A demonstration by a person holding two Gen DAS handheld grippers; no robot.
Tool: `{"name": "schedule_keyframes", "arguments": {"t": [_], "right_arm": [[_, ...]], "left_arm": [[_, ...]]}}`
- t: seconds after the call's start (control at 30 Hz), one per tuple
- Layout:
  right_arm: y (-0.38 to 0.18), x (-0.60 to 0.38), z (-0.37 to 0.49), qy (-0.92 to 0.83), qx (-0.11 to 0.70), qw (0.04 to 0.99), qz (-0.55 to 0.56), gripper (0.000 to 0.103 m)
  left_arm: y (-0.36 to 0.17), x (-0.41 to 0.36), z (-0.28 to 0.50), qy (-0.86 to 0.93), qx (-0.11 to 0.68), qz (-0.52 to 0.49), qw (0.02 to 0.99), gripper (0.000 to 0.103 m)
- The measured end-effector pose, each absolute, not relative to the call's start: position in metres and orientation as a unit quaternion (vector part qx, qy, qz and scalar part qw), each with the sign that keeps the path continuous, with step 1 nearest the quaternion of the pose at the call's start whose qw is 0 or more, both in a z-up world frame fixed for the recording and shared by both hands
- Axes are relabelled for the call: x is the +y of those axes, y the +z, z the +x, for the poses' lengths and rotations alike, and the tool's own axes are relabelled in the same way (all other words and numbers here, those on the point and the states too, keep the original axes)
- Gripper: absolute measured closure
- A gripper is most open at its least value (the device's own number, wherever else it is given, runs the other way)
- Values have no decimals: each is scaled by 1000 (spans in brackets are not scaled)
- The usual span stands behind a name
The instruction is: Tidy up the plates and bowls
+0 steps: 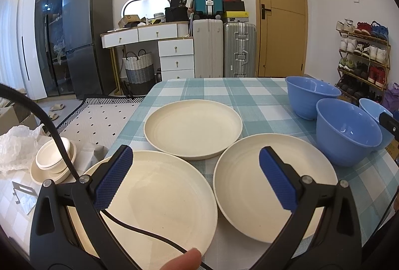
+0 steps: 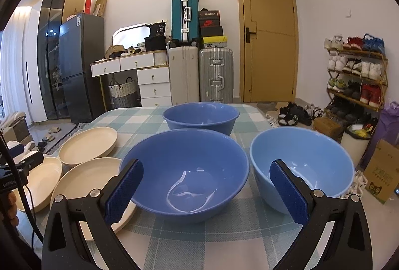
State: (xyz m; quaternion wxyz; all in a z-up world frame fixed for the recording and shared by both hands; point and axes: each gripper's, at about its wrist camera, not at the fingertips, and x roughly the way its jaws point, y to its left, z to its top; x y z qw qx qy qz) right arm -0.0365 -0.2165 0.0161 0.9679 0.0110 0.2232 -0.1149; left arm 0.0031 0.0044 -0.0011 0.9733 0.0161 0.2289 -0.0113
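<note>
Three cream plates sit on the checked surface [image 1: 261, 95] in the left wrist view: the far plate [image 1: 193, 129] at centre frame, the near left plate [image 1: 154, 205] at lower left, and the near right plate [image 1: 271, 185] at lower right. Three blue bowls fill the right wrist view: the far bowl [image 2: 200, 117] at upper centre, the middle bowl [image 2: 184, 170] at centre, and the pale bowl [image 2: 301, 162] to its right. The left hand-held gripper [image 1: 195, 179] hangs above the two near plates, fingers spread wide, holding nothing. The right hand-held gripper [image 2: 207, 189] is likewise spread and empty over the middle bowl. A fingertip [image 1: 183, 260] shows at the bottom edge.
</note>
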Motion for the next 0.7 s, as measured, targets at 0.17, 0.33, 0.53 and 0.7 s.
{"name": "schedule_keyframes", "arguments": {"t": [0.17, 0.33, 0.53, 0.7], "right_arm": [[17, -212, -36, -109, 219, 970, 4, 0], [16, -208, -34, -102, 224, 969, -2, 0], [25, -193, -36, -41, 232, 972, -5, 0], [45, -167, -43, -19, 225, 974, -25, 0]], "left_arm": [[-1, 4, 2, -10, 228, 14, 973, 2], [-1, 3, 2, -11, 229, 16, 973, 2], [18, 16, -5, -22, 227, 3, 974, 2], [38, 43, -19, 11, 223, 10, 975, 2]]}}
